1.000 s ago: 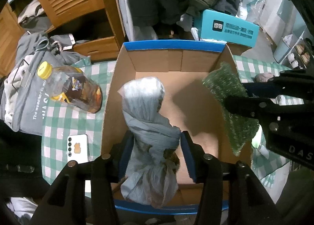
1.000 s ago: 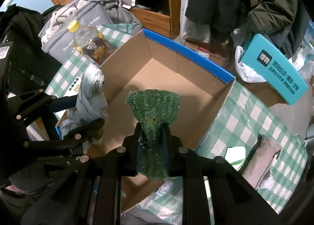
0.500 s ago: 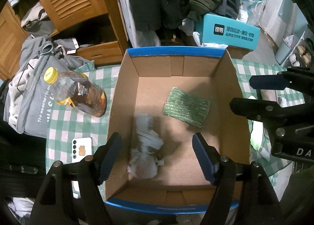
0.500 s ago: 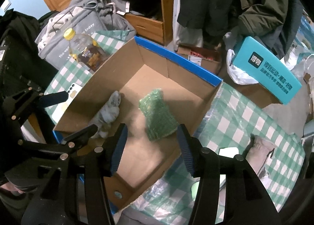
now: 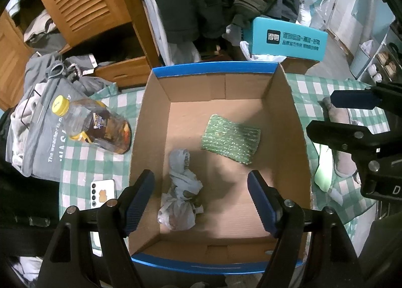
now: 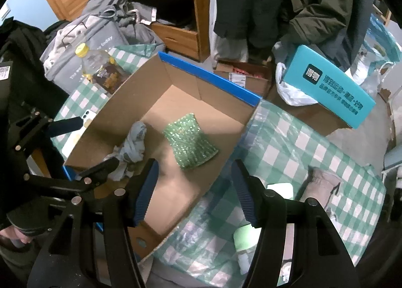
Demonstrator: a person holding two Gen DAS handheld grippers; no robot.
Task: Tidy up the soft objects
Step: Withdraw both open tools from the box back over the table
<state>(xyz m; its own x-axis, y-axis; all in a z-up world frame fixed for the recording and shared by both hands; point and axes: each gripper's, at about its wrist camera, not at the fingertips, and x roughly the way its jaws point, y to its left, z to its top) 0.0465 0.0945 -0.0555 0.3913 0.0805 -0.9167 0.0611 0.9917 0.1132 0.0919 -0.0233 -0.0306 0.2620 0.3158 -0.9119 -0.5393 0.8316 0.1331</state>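
Soft things: we see the green knitted pad (image 5: 230, 141) and the knotted grey cloth (image 5: 179, 187) lying on the floor of the cardboard box (image 5: 216, 71), near each other but apart.
Step in hand: we judge the drop into the box done for these two; both tools are empty.
Left tool (image 5: 201, 202): released, jaws wide, hanging above the grey cloth without touching it.
Right tool (image 6: 194, 193): jaws opening, nothing between them; it hangs over the box's near edge, the green pad beyond its tips.
Still out: a grey sock (image 6: 321, 184) and a pale green thing (image 6: 247, 235) lie on the checked bench (image 6: 289, 142), right of the box.
Next move: we think the right tool should reach to the sock and close on its middle.
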